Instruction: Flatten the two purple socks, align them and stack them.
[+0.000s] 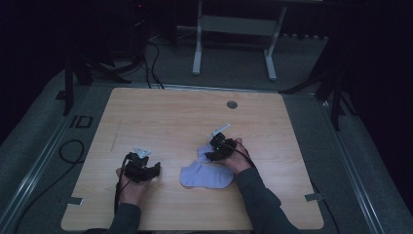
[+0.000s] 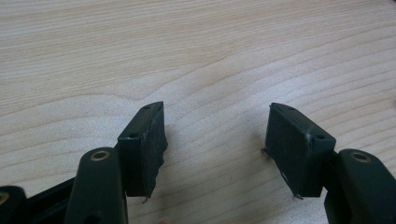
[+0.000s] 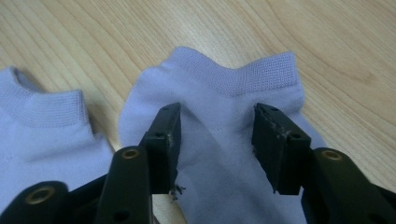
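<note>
Two pale lilac ankle socks lie on the wooden table point(image 1: 160, 117). In the high view one sock point(image 1: 207, 176) is spread flat near the front middle, and the other sock point(image 1: 201, 153) pokes out above it under my right gripper point(image 1: 210, 157). The right gripper view shows my right gripper point(image 3: 217, 126) with its jaws apart, hovering low over a sock point(image 3: 224, 79) just behind its ribbed cuff; its pads do not press the cloth. The second sock point(image 3: 42, 135) lies to its left. My left gripper point(image 1: 148, 170) rests left of the socks, open point(image 2: 217, 135) over bare wood.
A round cable hole point(image 1: 232, 104) sits near the table's far edge. Beyond the table stand white frame legs point(image 1: 197, 48) and dark stands, and cables point(image 1: 70, 151) lie on the grey floor at the left. Bare wood stretches around the socks.
</note>
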Demonstrator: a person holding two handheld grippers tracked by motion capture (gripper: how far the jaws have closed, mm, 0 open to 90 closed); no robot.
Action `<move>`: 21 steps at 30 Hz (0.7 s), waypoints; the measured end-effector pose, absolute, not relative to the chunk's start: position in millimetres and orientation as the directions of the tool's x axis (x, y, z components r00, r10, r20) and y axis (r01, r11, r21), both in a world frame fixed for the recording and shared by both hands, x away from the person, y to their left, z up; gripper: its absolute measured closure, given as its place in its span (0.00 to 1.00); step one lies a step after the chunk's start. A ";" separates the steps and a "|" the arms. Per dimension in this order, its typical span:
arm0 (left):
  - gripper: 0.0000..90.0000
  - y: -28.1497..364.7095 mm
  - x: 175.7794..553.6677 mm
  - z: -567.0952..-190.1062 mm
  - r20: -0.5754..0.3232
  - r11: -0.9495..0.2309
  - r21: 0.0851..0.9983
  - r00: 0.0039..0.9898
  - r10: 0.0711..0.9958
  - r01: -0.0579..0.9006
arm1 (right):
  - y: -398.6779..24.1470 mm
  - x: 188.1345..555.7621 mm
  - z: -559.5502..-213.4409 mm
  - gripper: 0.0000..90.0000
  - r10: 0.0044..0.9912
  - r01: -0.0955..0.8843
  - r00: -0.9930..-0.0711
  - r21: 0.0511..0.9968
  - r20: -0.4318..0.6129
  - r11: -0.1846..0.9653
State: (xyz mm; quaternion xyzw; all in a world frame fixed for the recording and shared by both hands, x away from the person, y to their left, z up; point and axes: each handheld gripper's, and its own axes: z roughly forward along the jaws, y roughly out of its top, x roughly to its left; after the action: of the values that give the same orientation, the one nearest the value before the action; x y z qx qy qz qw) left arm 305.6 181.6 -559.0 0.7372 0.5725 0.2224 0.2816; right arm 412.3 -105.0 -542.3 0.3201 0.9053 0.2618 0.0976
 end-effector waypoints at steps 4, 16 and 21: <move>0.43 181.5 305.7 -559.0 0.005 -0.186 0.670 0.246 0.969 0.719 | -106.2 413.3 -542.1 0.64 0.637 0.532 -0.771 0.539 -0.010 0.653; 0.42 181.4 305.6 -559.1 0.005 -0.185 0.671 0.245 0.969 0.718 | -104.5 411.4 -541.9 0.81 0.638 0.532 -0.770 0.545 -0.007 0.648; 0.42 181.4 305.7 -559.1 0.005 -0.186 0.670 0.246 0.969 0.718 | -104.2 411.7 -542.0 0.89 0.651 0.542 -0.759 0.548 -0.005 0.637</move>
State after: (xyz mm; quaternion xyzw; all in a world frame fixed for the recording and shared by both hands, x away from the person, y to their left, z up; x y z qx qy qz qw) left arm 305.7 181.4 -559.1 0.7371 0.5724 0.2225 0.2820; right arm 411.7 -104.2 -542.0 0.3318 0.8989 0.2676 0.1015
